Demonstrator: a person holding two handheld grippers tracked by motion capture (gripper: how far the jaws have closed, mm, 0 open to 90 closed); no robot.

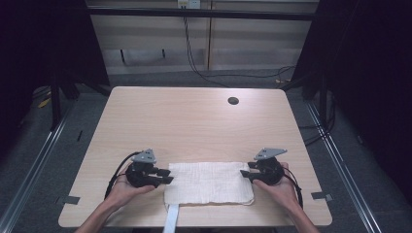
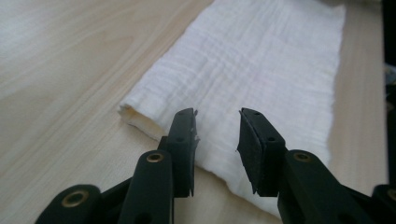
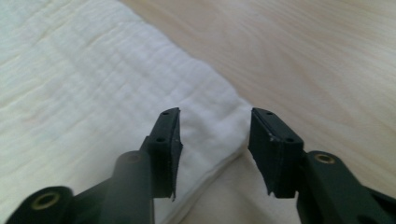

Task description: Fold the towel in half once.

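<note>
White folded muslin cloth [image 1: 209,182] lies between my left gripper [image 1: 169,175] and right gripper [image 1: 244,173], both released; next, pinch its ends to fold.

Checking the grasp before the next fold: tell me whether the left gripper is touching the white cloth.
Cannot tell. In the left gripper view the left gripper has open jaws over the white cloth edge; no plain contact or gap.

No readable text, labels, brands or numbers anywhere. Folded white cloth [image 1: 209,183] is plain, wooden table [image 1: 194,116] bare of markings. Black gripper parts carry no legible print.
</note>
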